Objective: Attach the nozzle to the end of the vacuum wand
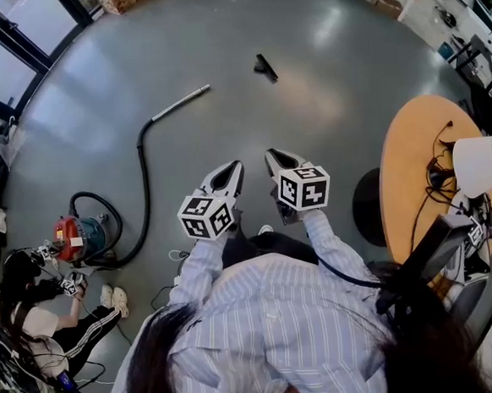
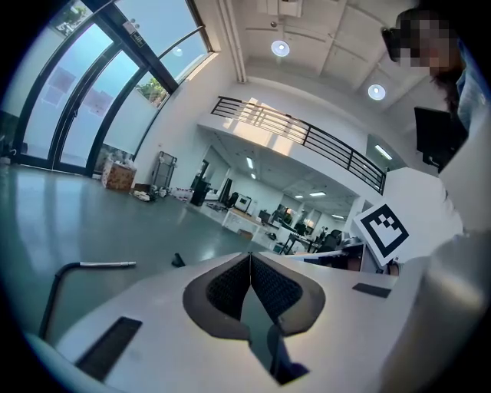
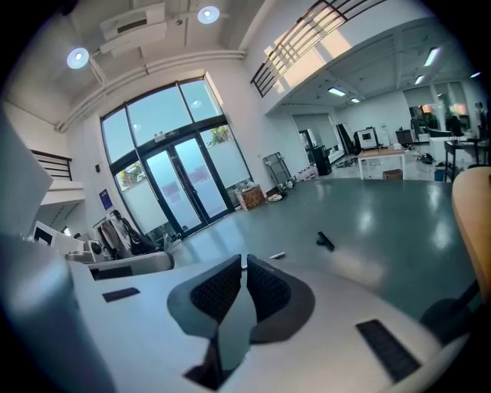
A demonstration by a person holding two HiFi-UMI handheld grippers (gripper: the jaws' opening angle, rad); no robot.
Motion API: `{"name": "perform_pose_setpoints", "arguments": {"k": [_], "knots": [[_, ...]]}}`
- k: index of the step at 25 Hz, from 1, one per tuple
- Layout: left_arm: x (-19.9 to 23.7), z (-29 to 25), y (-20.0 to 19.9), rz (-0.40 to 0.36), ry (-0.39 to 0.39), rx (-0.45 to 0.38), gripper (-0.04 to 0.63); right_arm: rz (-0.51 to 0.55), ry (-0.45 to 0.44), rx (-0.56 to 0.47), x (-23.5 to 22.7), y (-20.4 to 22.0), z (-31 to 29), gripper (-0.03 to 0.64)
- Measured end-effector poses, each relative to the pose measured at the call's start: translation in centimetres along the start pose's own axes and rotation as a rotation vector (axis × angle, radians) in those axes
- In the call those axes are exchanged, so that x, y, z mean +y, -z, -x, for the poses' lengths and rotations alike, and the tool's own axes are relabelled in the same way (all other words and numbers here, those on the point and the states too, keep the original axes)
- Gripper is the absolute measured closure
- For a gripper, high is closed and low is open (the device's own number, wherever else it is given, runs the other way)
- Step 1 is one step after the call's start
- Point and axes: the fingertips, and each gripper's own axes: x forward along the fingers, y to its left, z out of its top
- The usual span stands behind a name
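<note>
A: What is shown by the head view, taken from the left?

B: A red vacuum cleaner (image 1: pixel 80 237) is seen on the floor (image 1: pixel 300 26), beside a seated person (image 1: pixel 35 318). A black hose (image 1: pixel 146 182) is led up from it to the metal wand (image 1: pixel 181 102). The nozzle (image 1: pixel 265 67) is laid further right, well apart from the wand's free end and not yet attached.

A: And the tools?

B: The left hand-held gripper (image 1: pixel 235 165) and the right hand-held gripper (image 1: pixel 271 154) are held side by side above the floor, well short of wand and nozzle. At the far right a round wooden surface (image 1: pixel 406 187) is seen.

A: What is added by the gripper views?

B: The jaws, which are hard to read from above. In the left gripper view they are pressed together with nothing between them. The wand, a bend of hose and the nozzle are shown beyond, but the vacuum cleaner is not. In the right gripper view the jaws are drawn almost together, with only a thin slit and nothing pinched. Only the wand's tip and the nozzle are shown there, with tall glass doors (image 3: pixel 176 184) behind.
</note>
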Motion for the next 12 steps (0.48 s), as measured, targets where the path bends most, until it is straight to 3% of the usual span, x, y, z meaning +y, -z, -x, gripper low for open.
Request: {"name": "perform_pose_setpoints", "arguments": {"k": [12], "knots": [[-0.4, -0.8, 1.0, 0.035, 0.001, 0.029, 0.589, -0.028, -0.007, 0.011, -1.7, 1.1, 0.5, 0.588]]}}
